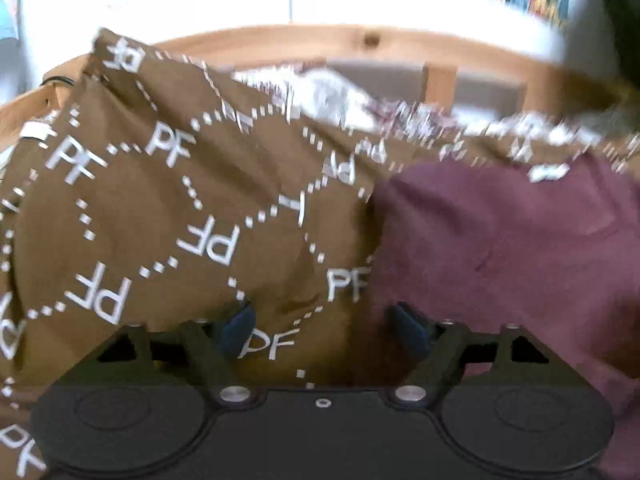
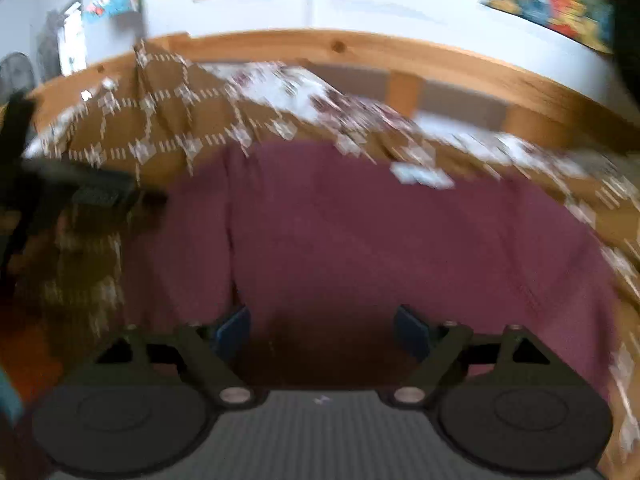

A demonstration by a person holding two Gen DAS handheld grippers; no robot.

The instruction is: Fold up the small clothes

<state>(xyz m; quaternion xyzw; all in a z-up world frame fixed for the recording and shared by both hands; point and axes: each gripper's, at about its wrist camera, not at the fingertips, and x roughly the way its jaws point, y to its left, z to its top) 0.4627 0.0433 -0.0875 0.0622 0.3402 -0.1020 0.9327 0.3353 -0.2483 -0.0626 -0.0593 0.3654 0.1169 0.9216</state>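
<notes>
Both grippers, left gripper and right gripper, hover with jaws spread and empty over the flat maroon knit garment lying on the brown monogram-printed bedspread; a careless pinch could gather bedspread too.

The big cloth on the left of the frame is brown, with white dotted lines that make diamonds and white letters "PF" in them. The small garment in the middle is dark purple-red with a little white tag near its top. The bed rail across the top is light orange wood. The gripper pads at the bottom are dark blue.
</notes>
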